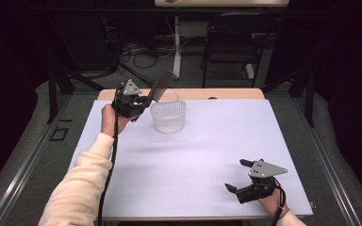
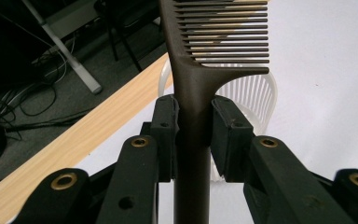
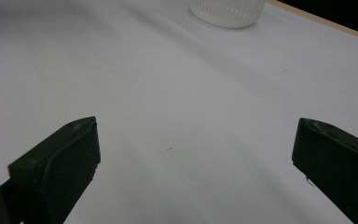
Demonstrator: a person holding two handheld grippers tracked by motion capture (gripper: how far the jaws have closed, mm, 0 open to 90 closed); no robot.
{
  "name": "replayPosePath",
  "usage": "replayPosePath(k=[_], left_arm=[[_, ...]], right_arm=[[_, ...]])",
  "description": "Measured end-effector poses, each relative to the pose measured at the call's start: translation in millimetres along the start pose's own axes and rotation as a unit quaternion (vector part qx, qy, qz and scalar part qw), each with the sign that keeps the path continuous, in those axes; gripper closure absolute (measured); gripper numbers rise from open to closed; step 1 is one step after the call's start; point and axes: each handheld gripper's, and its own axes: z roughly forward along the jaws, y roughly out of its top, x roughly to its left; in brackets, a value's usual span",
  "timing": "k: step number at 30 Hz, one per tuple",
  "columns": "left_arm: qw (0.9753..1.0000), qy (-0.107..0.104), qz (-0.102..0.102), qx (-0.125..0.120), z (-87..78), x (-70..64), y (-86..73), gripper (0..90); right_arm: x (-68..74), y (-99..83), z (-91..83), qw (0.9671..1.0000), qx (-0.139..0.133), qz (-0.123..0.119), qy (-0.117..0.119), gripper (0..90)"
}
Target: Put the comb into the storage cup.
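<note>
The left gripper (image 2: pixel 193 126) has its two fingers clamped on the handle of one dark comb (image 2: pixel 200 60), whose teeth rise past the fingertips. Just beyond and below the fingers stands one white ribbed basket (image 1: pixel 168 115). The right gripper (image 1: pixel 239 175) holds its two fingers wide apart with nothing between them, low over the white surface (image 1: pixel 202 150), well apart from the basket.

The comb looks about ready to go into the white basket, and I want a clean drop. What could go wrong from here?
1. The left gripper clamps the comb low on its handle, so the long toothed end could swing.
2. The white basket looks light; a nudge might tip it.
3. The right gripper rests open, far away, so nothing steadies the basket.
</note>
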Motion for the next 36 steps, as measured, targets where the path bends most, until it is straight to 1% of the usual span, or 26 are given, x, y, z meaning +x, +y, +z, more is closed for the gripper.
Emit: replayPosePath(k=[1,9,10,12,13,15,17,20,22,27,35,36], left_arm=[[1.0000,0.000,-0.002,-0.001,0.9,-0.2,0.0,72.1],[1.0000,0.001,0.001,-0.001,4.1,2.6,1.8,72.1],[1.0000,0.001,-0.002,-0.003,4.4,2.5,2.3,72.1],[1.0000,0.001,-0.001,-0.004,4.5,2.6,3.8,72.1],[1.0000,0.002,0.004,-0.004,4.5,3.1,4.6,72.1],[1.0000,0.001,0.002,-0.005,5.3,2.7,6.1,72.1],[1.0000,0.002,0.006,-0.005,6.0,3.1,7.2,72.1],[0.9999,0.000,0.005,-0.009,7.9,3.9,9.2,72.1],[0.9999,-0.001,0.002,-0.012,9.2,3.6,9.9,72.1],[0.9999,-0.002,0.006,-0.013,12.6,2.1,10.9,72.1],[0.9998,-0.002,0.003,-0.019,17.3,0.2,11.7,72.1],[0.9998,-0.002,0.006,-0.018,17.6,0.4,12.1,72.1]], right_arm=[[0.0,0.0,0.0,1.0000,0.000,0.000,0.000,0.4],[-0.1,0.0,0.2,1.0000,0.001,0.002,0.001,0.4],[-0.1,0.0,0.1,1.0000,0.000,0.003,0.001,0.4],[-0.3,-0.1,0.1,1.0000,0.000,0.003,0.001,0.4],[-0.4,-0.1,0.2,1.0000,0.000,0.002,0.001,0.4],[-0.4,-0.2,0.5,1.0000,0.001,0.002,0.002,0.5],[-0.4,-0.2,0.4,1.0000,0.001,0.002,0.002,0.5],[-0.7,-0.2,0.0,1.0000,0.001,0.003,0.000,0.4],[-0.6,-0.2,0.0,1.0000,0.003,0.003,0.001,0.5],[-0.7,-0.4,0.2,1.0000,0.002,0.004,0.002,0.5],[-0.8,-0.5,0.5,1.0000,0.002,0.004,0.003,0.5],[-0.8,-0.5,0.6,1.0000,0.002,0.004,0.003,0.4]])
